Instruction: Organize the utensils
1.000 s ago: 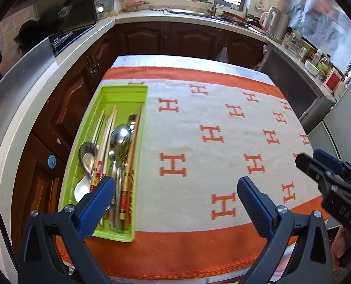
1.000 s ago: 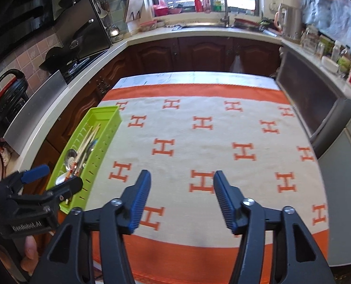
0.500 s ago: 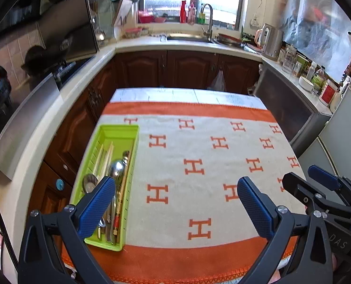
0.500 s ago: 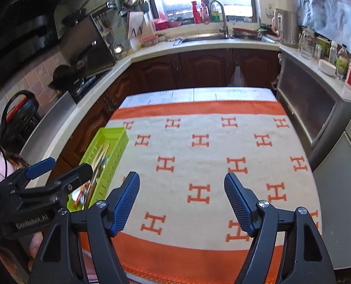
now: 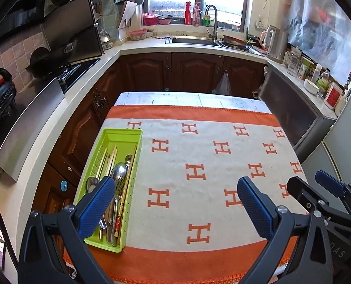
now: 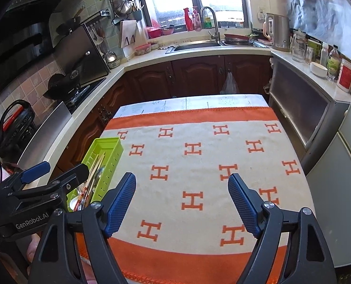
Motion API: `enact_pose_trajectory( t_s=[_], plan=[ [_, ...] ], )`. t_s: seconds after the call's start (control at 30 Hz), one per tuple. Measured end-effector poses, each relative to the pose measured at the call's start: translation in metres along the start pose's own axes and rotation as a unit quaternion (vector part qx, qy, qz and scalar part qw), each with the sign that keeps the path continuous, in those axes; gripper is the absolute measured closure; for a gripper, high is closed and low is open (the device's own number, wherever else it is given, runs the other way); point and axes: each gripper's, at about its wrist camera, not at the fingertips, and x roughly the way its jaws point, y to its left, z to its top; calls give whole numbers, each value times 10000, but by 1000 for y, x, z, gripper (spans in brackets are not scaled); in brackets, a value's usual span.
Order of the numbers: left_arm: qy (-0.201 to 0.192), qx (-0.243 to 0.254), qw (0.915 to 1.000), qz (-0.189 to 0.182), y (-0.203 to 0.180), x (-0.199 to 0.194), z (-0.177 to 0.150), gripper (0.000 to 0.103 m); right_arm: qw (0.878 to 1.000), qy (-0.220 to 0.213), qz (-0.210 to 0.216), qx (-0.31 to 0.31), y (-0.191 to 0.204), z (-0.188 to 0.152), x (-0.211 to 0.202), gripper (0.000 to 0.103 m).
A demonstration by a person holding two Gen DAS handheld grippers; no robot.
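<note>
Both grippers have pulled up and back from the table, and more of the kitchen now shows than a second ago. A green utensil tray (image 5: pixel 122 135) sits at the left edge of the orange-and-cream cloth (image 5: pixel 210 165), holding metal spoons (image 5: pixel 119 172) and chopsticks (image 5: pixel 111 157) laid lengthwise. The left gripper (image 5: pixel 175 209) hovers over the tray's near end, fingers spread wide and holding nothing. The right gripper (image 6: pixel 182 203), right of the tray over bare cloth, is likewise spread and unladen.
</note>
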Motion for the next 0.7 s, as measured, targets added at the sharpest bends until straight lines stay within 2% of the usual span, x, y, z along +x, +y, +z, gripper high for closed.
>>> enact_pose_trajectory(
  t_s=[0.7],
  plan=[
    [290,-110,9995,-6,3,14,-3,1,9998,201,-63,-18,3,0,22,21]
  ],
)
